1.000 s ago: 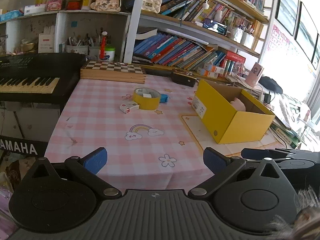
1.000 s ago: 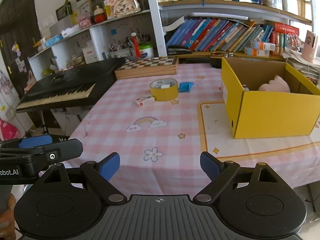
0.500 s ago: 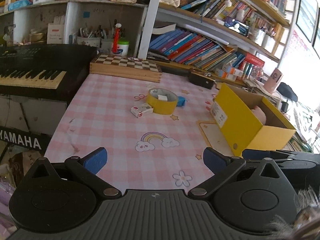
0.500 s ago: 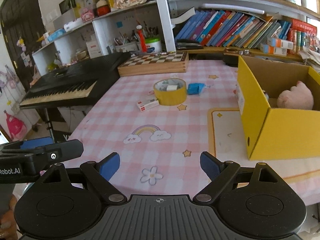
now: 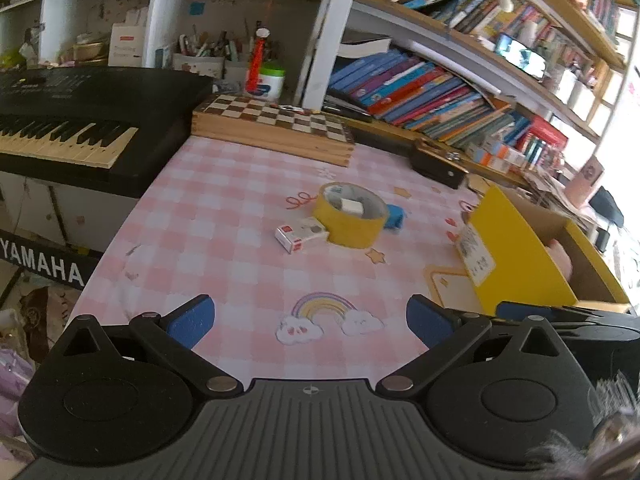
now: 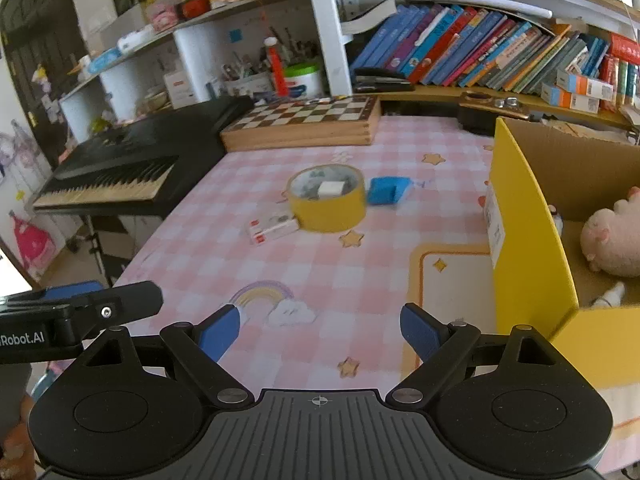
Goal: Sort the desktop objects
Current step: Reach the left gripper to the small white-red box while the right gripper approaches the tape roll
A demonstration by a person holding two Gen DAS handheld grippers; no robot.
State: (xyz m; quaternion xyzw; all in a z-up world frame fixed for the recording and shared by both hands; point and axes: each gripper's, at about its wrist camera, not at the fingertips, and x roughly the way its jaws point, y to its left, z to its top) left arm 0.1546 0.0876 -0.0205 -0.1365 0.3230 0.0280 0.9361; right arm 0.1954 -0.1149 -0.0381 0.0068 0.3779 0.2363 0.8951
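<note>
A yellow tape roll [image 5: 351,214] [image 6: 327,202] with a small white piece inside it lies mid-table. A small white and red box [image 5: 301,234] [image 6: 273,228] rests at its near left, and a blue packet [image 5: 394,217] [image 6: 387,190] lies at its right. An open yellow box [image 5: 516,252] [image 6: 532,232] stands to the right, with a pink plush toy [image 6: 612,236] inside. My left gripper [image 5: 308,320] hangs open over the table's near part, above a printed rainbow. My right gripper [image 6: 320,330] is open too, nothing between its fingers.
A pink checked cloth [image 5: 224,220] covers the table. A wooden chessboard box [image 5: 276,128] sits at the far edge, a black keyboard [image 5: 68,128] at the left, bookshelves [image 6: 480,52] behind. A small dark case [image 5: 438,164] lies at the back right.
Both grippers have moved forward over the table, so the tape roll, small box and yellow box look nearer and larger. Both stay open and nothing on the table has shifted.
</note>
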